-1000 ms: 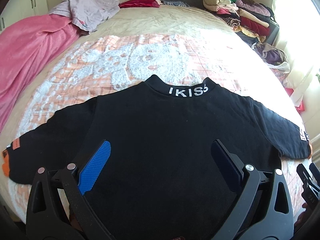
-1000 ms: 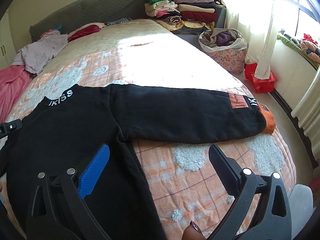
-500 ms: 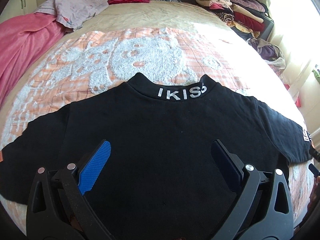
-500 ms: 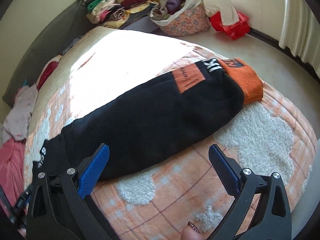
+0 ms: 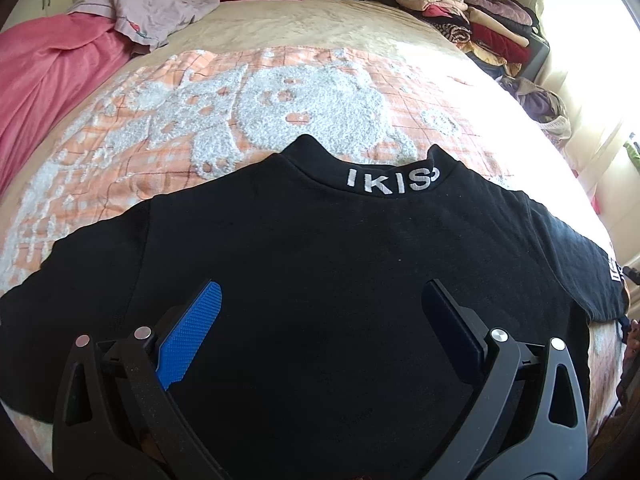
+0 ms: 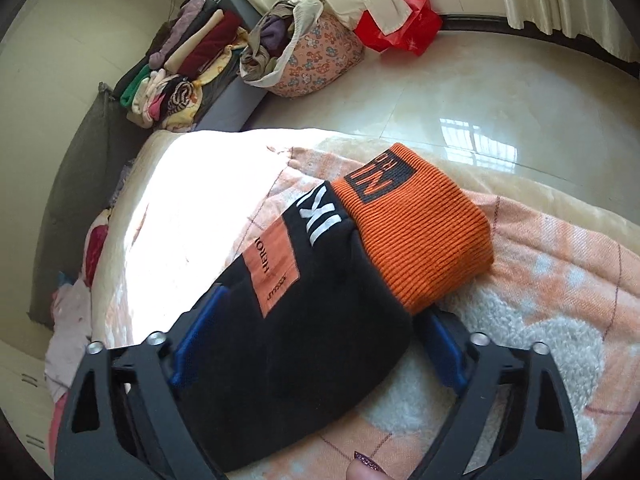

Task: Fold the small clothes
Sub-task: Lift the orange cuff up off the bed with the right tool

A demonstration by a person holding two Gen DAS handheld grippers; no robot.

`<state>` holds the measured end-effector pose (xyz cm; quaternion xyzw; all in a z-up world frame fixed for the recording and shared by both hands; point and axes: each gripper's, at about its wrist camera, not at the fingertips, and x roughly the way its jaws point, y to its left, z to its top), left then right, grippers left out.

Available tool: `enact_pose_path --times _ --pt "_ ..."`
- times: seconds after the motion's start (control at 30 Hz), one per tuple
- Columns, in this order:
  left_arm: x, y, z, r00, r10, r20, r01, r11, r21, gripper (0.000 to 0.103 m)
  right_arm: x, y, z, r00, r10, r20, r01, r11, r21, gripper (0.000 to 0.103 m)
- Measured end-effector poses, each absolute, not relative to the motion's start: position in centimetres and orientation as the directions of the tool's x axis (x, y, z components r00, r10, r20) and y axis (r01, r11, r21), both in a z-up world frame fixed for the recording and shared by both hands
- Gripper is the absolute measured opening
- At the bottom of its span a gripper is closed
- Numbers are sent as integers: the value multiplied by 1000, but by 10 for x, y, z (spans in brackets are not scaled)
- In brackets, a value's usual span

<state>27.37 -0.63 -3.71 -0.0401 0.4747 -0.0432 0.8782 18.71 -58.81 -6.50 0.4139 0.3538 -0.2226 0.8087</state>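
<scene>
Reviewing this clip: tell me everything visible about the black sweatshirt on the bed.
The black sweatshirt lies flat on the orange-and-white blanket, sleeves spread to both sides. It looks like soft, thick knit. Its high collar carries white lettering. One sleeve has an orange patch, white letters and a ribbed orange cuff. That sleeve sits between the closing jaws of the right hand-held gripper. The left hand-held gripper hangs open over the body.
</scene>
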Motion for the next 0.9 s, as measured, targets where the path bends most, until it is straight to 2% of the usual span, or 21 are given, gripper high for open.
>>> enact_pose_path --times 0.07,0.13,0.17,0.2,0.3,0.63,0.9 --pt "273 -1 -36 549 -113 -828 28 993 -117 94 186 -589 -64 656 -76 -751 648 567 509 46" --pt "272 3 -36 550 -119 -826 19 991 -130 94 183 -590 -65 673 -64 -737 631 570 527 35" --pt "272 5 -35 549 -125 -826 17 990 -139 94 183 -589 -63 685 -59 -726 617 578 534 25" --pt "271 6 -35 548 -131 -826 17 989 -146 94 183 -585 -59 697 -56 -715 600 591 539 22" --pt "269 7 -35 546 -143 -826 22 987 -157 94 184 -568 -36 734 -67 -676 536 667 517 18" --pt "260 17 -22 554 -170 -815 31 982 -184 94 193 -471 44 817 26 -576 292 843 452 16" --pt "254 35 -7 578 -217 -787 26 969 -247 94 202 -405 71 830 131 -541 144 888 437 16"
